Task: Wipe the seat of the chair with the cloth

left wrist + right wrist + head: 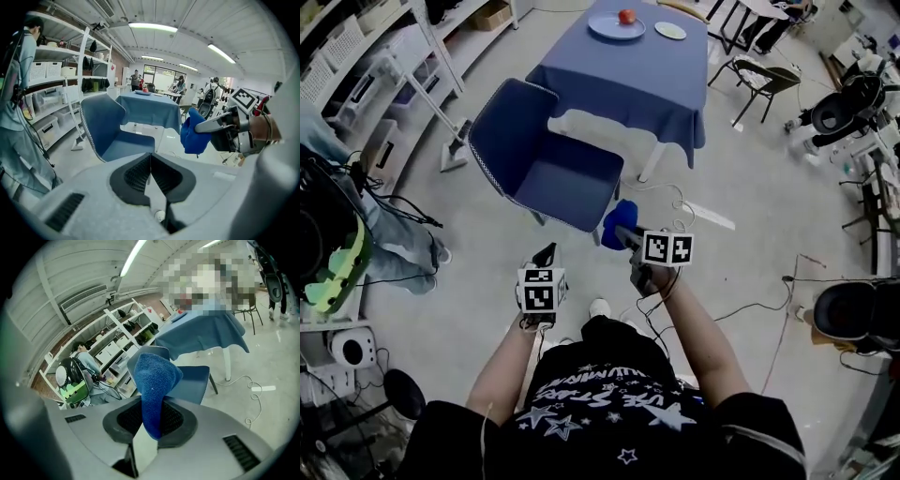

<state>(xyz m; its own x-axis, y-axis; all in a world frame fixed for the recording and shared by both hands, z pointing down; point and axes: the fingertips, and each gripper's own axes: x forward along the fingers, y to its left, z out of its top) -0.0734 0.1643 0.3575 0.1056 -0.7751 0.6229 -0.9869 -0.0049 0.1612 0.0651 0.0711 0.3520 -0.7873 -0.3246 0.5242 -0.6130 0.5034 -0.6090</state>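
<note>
Right gripper pinched on a blue cloth, left gripper pressed together and empty, blue chair ahead of both, cloth clear of its seat

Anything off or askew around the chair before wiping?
Nothing stands out. The blue padded chair stands upright, seat bare; the blue terry cloth is clamped in the right gripper.
</note>
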